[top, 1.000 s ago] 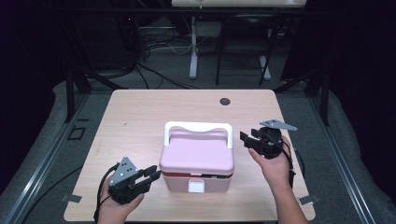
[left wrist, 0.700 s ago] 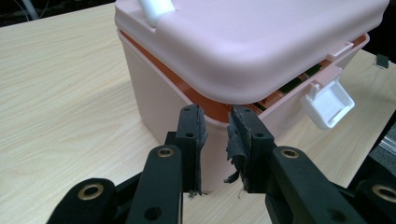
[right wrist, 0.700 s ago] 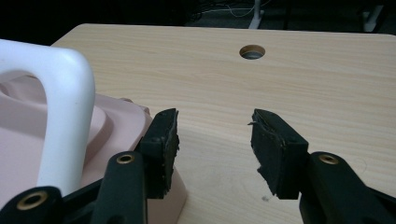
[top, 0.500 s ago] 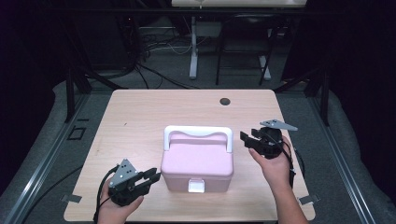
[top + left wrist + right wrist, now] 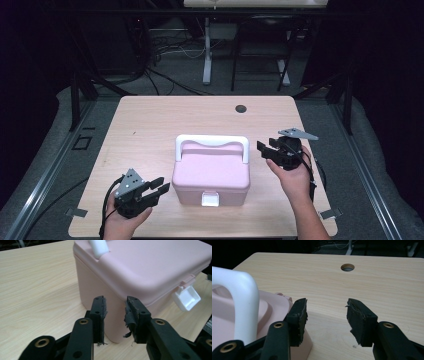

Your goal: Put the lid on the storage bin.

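The pink plastic box (image 5: pixel 211 172) sat lid-shut near the front middle of the pale wood-grain counter (image 5: pixel 150 125), its white hoop handle (image 5: pixel 212 142) lying back and its white latch (image 5: pixel 210 199) facing the person. The left tongs (image 5: pixel 157 187), jaws just parting to a narrow gap and holding nothing, hovered just beside the box's rounded corner; the right tongs (image 5: pixel 264 150) stood wide and empty near the handle's end. Risk, as judged: smooth matte walls could slip from frayed pads (image 5: pixel 130 315), and a one-sided push might skid the light box.
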`<state>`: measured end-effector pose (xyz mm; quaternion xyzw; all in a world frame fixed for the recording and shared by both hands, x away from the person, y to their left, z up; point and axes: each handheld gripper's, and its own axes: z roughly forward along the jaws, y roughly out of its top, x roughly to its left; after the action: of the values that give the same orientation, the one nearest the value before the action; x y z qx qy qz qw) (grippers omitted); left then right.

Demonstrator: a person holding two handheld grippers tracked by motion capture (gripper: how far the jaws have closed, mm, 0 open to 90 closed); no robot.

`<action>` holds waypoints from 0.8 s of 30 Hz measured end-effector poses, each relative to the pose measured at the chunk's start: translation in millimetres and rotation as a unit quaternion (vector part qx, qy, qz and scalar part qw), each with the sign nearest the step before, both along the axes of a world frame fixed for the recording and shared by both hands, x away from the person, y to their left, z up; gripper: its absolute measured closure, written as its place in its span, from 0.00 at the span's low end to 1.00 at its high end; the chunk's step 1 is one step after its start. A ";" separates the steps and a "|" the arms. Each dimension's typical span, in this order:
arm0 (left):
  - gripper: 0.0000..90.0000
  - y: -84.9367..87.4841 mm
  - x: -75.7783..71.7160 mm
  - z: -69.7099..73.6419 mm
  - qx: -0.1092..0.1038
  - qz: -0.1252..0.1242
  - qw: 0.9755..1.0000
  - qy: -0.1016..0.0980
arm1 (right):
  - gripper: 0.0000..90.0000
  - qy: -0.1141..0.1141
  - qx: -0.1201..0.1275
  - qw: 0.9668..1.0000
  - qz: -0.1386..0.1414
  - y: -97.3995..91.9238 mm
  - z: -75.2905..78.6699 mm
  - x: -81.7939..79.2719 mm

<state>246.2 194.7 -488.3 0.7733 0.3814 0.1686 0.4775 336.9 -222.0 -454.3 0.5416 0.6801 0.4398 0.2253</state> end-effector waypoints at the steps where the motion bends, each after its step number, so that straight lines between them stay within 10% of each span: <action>1: 0.74 1.3 0.9 -0.4 -0.001 0.002 1.000 0.000 | 0.55 0.001 0.000 1.000 0.001 -0.2 0.2 -0.1; 24: 0.61 18.7 19.8 -21.7 0.001 0.050 0.999 0.019 | 0.54 0.000 -0.003 1.000 0.005 -0.3 0.1 -0.7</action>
<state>266.0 213.3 -510.0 0.7568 0.4285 0.1776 0.4606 336.2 -222.3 -454.2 0.5376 0.6842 0.4388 0.2242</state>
